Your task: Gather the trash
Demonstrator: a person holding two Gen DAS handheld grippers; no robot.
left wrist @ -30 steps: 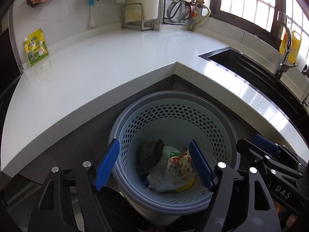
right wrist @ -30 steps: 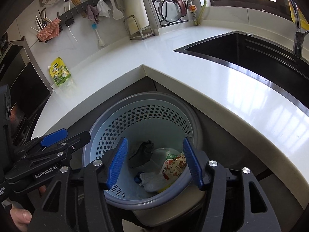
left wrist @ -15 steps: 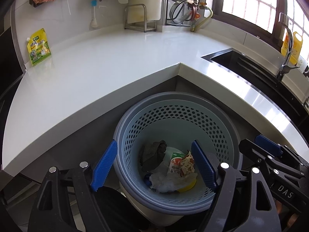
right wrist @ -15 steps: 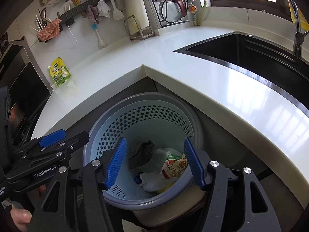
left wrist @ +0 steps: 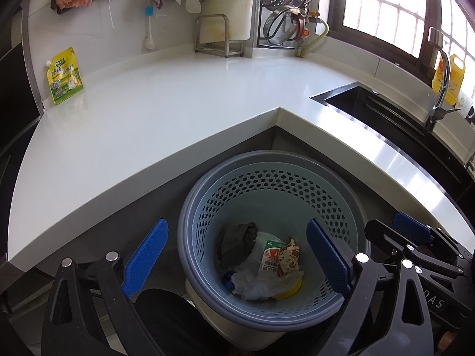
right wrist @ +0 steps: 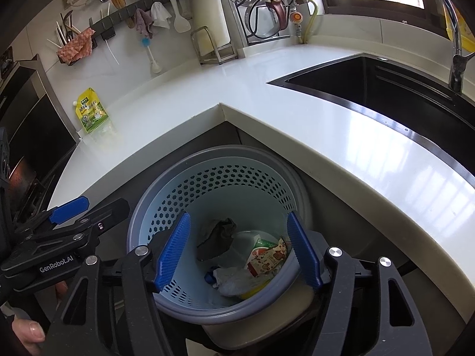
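A blue perforated trash basket stands on the floor in the inner corner of the white counter; it also shows in the right wrist view. Inside lie a dark crumpled wrapper, a red printed snack packet, white crumpled plastic and something yellow. My left gripper is open and empty above the basket. My right gripper is open and empty above it too. A yellow-green pouch stands on the counter at the far left, also in the right wrist view.
The white L-shaped counter wraps around the basket. A black sink with a tap lies to the right. A metal rack, dish rack and hanging utensils line the back wall. A yellow bottle stands by the window.
Both grippers have drifted slightly back and up over the basket. The trash inside has not moved and both grippers stay open.
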